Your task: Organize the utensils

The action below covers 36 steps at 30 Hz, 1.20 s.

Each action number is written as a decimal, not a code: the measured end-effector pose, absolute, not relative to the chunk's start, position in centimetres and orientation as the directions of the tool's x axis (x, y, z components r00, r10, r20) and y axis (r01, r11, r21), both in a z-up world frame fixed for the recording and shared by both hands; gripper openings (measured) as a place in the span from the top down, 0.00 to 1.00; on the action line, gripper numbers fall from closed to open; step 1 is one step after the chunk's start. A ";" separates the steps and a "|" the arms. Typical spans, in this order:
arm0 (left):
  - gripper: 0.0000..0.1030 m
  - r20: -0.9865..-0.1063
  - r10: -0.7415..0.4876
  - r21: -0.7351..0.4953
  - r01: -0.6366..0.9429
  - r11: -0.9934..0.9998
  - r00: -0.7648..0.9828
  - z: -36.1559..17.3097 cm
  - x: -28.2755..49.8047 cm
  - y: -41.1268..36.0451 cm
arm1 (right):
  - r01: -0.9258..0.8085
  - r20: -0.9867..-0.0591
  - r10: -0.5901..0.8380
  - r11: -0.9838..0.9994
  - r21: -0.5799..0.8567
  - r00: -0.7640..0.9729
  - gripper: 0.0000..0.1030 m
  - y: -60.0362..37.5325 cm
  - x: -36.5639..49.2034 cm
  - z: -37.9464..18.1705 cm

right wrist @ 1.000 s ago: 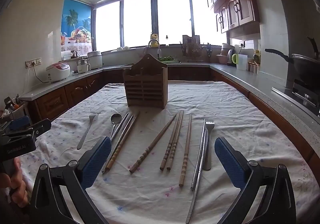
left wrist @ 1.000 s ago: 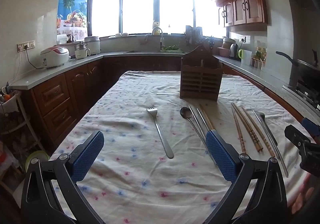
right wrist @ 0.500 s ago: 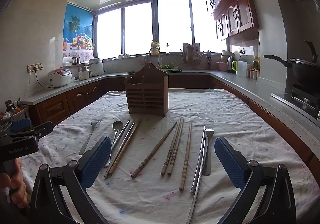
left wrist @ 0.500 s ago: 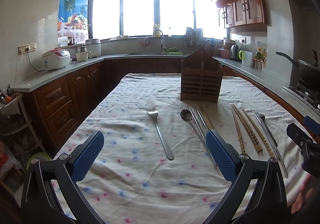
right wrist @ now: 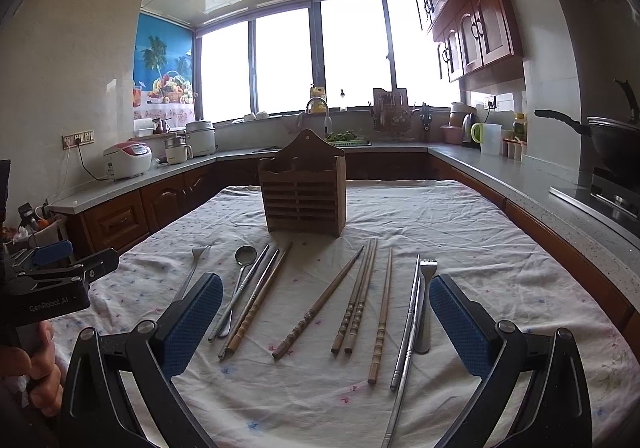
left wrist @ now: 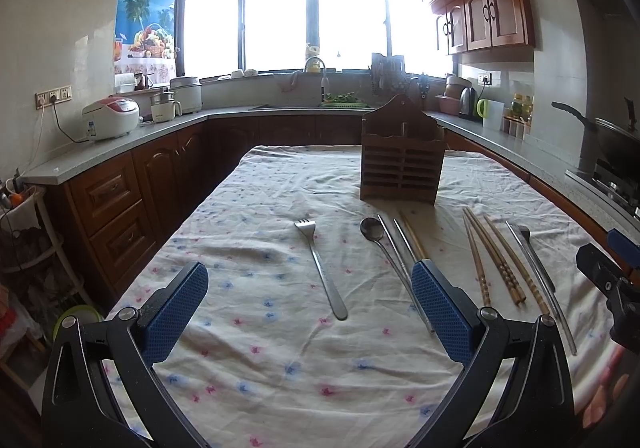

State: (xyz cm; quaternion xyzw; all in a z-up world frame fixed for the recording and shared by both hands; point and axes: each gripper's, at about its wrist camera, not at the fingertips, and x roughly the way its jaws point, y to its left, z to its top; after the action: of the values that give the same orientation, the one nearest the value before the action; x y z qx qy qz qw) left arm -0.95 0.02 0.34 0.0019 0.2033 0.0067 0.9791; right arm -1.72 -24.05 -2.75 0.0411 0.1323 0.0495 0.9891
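Fork [left wrist: 320, 264]: lies lengthwise toward the holder [left wrist: 402, 164], your spread left tongs [left wrist: 308, 312] nearest; right tongs [right wrist: 326, 314] spread, empty.

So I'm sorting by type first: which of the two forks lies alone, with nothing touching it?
The fork left of the spoon lies alone on the cloth. The other fork, at the right end of the row, lies against the metal chopsticks.
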 end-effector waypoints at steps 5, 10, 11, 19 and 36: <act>0.00 -0.396 0.013 0.007 -0.011 1.000 0.918 0.4 -1.0 0.0 | -0.094 -0.249 0.116 0.991 0.098 0.962 0.00 -24.1 -1.9 -2.6; 0.00 -0.397 0.012 0.007 -0.010 1.000 0.918 0.4 -1.0 0.0 | -0.100 -0.243 0.123 0.989 0.106 0.962 0.00 -24.3 -1.9 -2.6; 0.00 -0.397 0.012 0.008 -0.010 1.000 0.918 0.5 -1.0 -0.1 | -0.101 -0.242 0.124 0.989 0.107 0.962 0.00 -24.4 -1.9 -2.6; 0.00 -0.398 0.010 0.009 -0.007 1.000 0.917 0.5 -1.0 -0.1 | -0.105 -0.242 0.130 0.988 0.111 0.962 0.00 -24.3 -1.9 -2.5; 0.00 -0.404 0.008 0.010 -0.004 1.000 0.915 0.4 -1.0 -0.2 | -0.117 -0.237 0.143 0.986 0.118 0.961 0.00 -24.3 -1.9 -2.6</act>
State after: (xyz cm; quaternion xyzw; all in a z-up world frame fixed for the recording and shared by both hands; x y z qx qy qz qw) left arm -1.00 -0.20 0.44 0.0045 0.2065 0.0030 0.9784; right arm -1.92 -24.34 -2.57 0.0515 0.1230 0.0657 0.9889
